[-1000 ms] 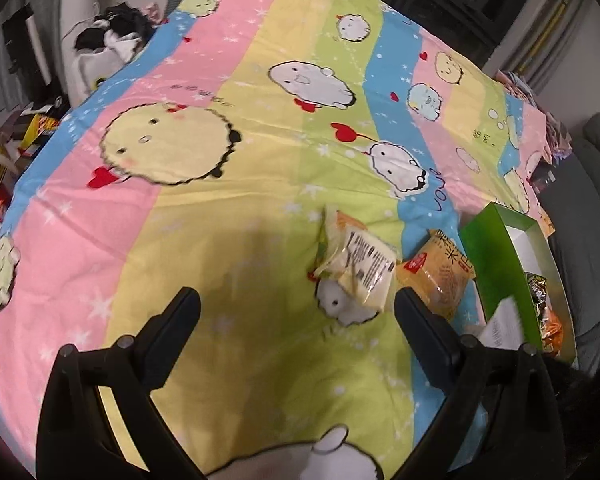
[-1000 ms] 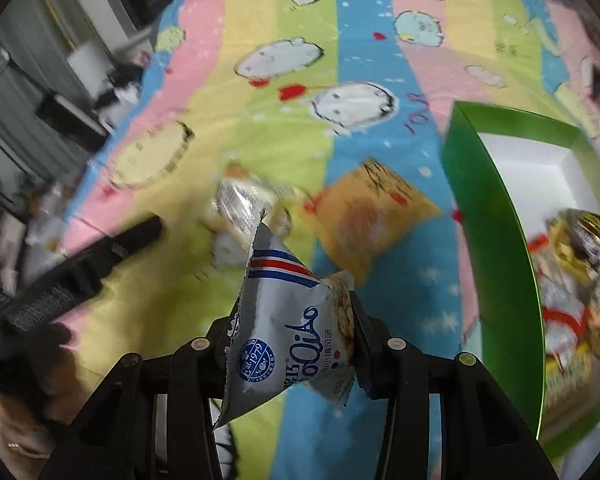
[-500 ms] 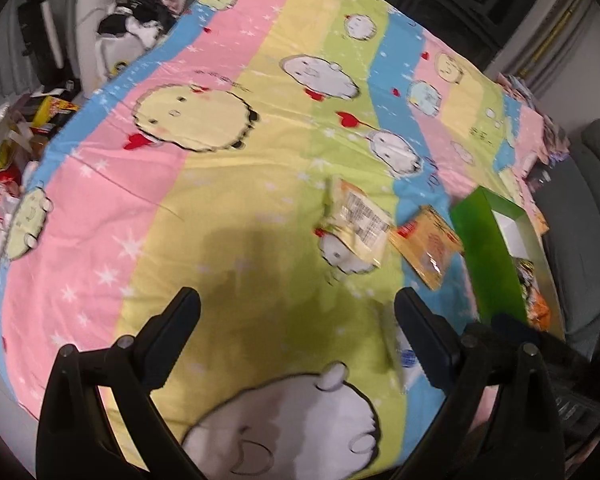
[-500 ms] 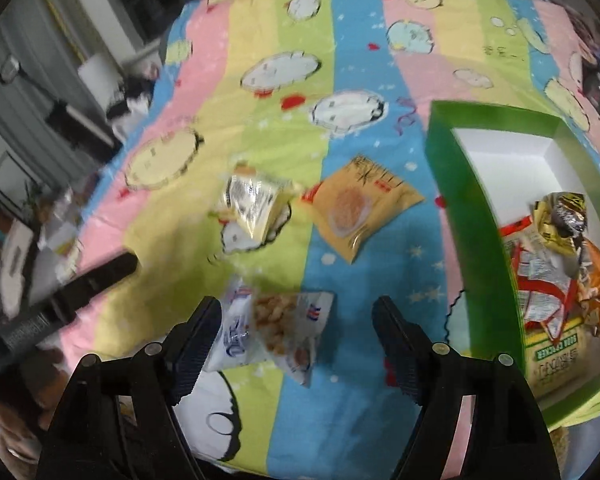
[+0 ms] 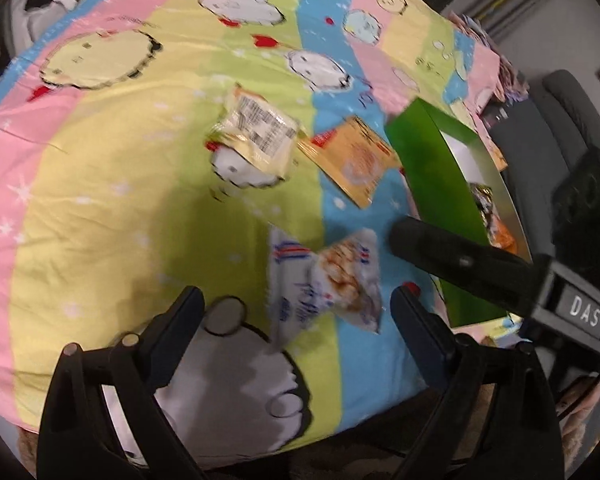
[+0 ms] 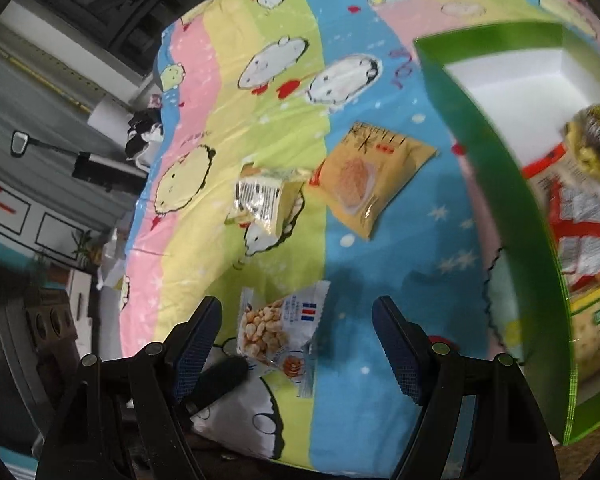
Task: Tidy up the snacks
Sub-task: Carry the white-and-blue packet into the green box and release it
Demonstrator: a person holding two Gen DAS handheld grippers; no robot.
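Black left gripper (image 5: 296, 320) of yours: jaws wide, closing, grabbing nothing | right gripper (image 6: 296, 330) let go, empty too | white peanut bag (image 5: 326, 280) lies loose on the bedsheet (image 5: 112, 184), lower centre | green box (image 6: 500, 184) at right, snacks inside

The left gripper (image 5: 296, 312) is matte black plastic, with two broad, flat fingers on angular arms and round silver screw heads at the joints. The right gripper (image 6: 298, 324) is built the same, its pads (image 6: 196, 340) textured dark blue. A white "DAS" label (image 5: 584, 314) marks its body.
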